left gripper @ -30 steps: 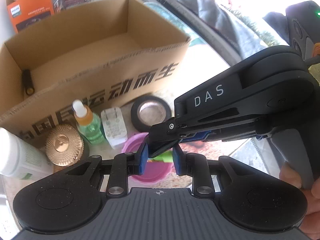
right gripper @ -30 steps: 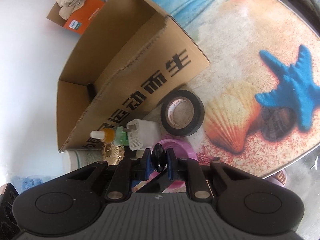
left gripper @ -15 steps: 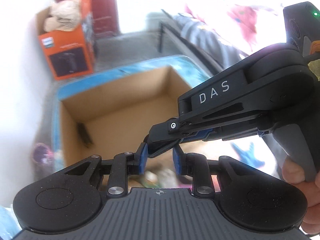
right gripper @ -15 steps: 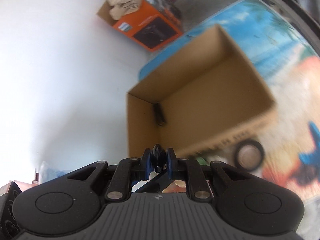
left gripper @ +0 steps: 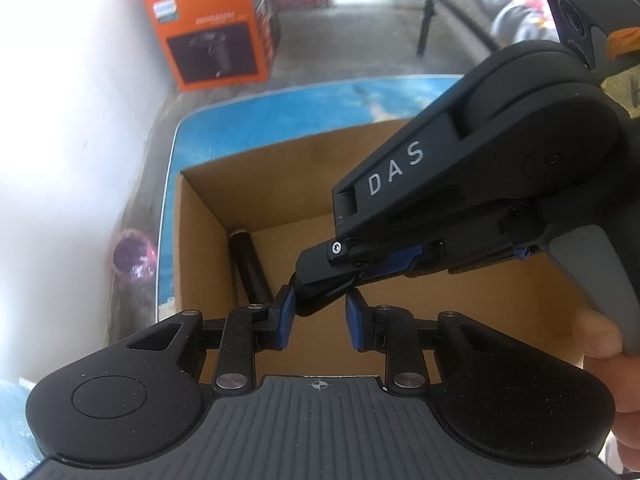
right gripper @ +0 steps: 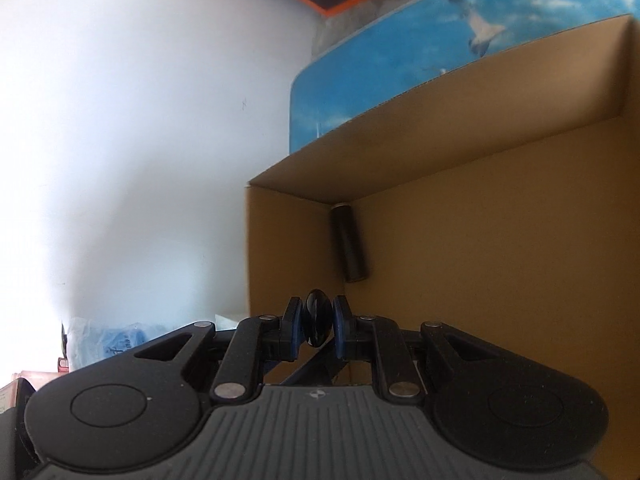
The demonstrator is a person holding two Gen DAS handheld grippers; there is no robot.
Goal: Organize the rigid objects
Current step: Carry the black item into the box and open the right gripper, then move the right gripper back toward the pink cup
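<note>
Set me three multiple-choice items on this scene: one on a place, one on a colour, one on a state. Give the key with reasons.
1. Where is the dark cylinder?
A. Upright on a shelf
B. Hanging from a hook
C. Lying inside the cardboard box, along a wall near a corner

2. What colour is the carton on the floor by the white wall?
A. Green
B. Orange
C. Purple

3. How is the right gripper?
A. Shut on a small black object
B. Wide open and empty
C. Holding a cup

Key:
1 C: both wrist views show it on the box's bottom beside the side wall.
2 B: its printed sides are bright orange.
3 A: the blue pads press on the object from both sides.
</note>
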